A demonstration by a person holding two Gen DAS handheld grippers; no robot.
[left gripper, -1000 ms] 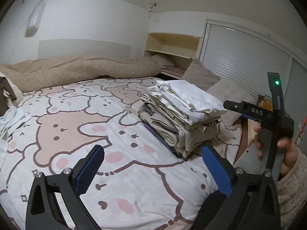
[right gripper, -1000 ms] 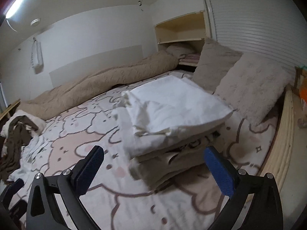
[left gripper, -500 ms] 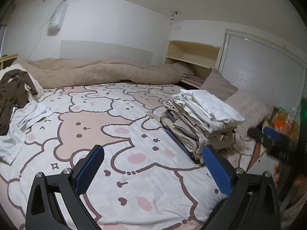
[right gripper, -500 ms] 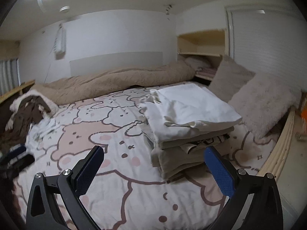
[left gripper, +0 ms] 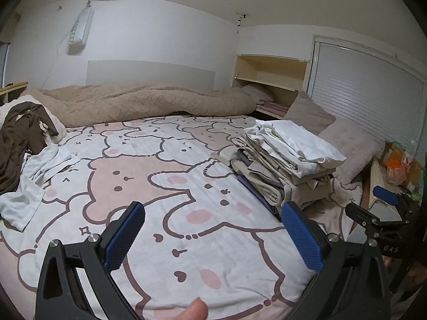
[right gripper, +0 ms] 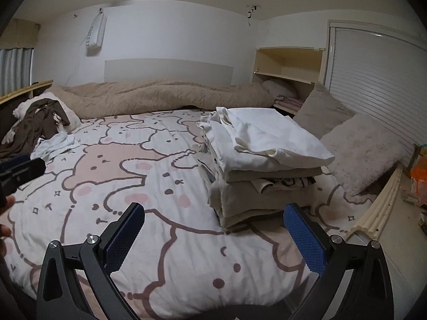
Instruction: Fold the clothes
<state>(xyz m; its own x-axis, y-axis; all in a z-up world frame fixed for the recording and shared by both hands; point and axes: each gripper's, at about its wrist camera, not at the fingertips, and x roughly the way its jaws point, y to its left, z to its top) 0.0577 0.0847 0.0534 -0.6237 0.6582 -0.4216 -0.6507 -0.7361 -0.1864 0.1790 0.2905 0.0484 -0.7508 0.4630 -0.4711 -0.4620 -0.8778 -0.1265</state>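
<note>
Ahead of the left hand-held gripper (left gripper: 213,242), whose blue-padded jaws stand wide apart with nothing between them, the bed (left gripper: 149,165) spreads out under a bear-print cover. In this left wrist view the stack of folded clothes (left gripper: 283,165) lies forward and to the right of the jaws, a white piece on top, beige ones beneath. Forward and far to the left, a crumpled pale blue garment (left gripper: 34,181) lies unfolded on the cover, with a brown garment (left gripper: 18,144) heaped just beyond it and touching it. A beige duvet (left gripper: 149,101) is bunched along the far edge of the bed, and two pillows (left gripper: 347,149) lean behind the stack. The right hand-held gripper (left gripper: 387,202) shows at the right edge, off the bed's side. In the right wrist view, the right hand-held gripper (right gripper: 213,237) also has its jaws spread wide and empty above the cover (right gripper: 160,213). Here the stack of folded clothes (right gripper: 259,165) sits just beyond the right jaw, close ahead. The pale blue garment (right gripper: 56,144) and brown garment (right gripper: 34,128) lie far off to the left, well apart from the stack, and the left hand-held gripper (right gripper: 18,170) pokes in at the left edge.
</note>
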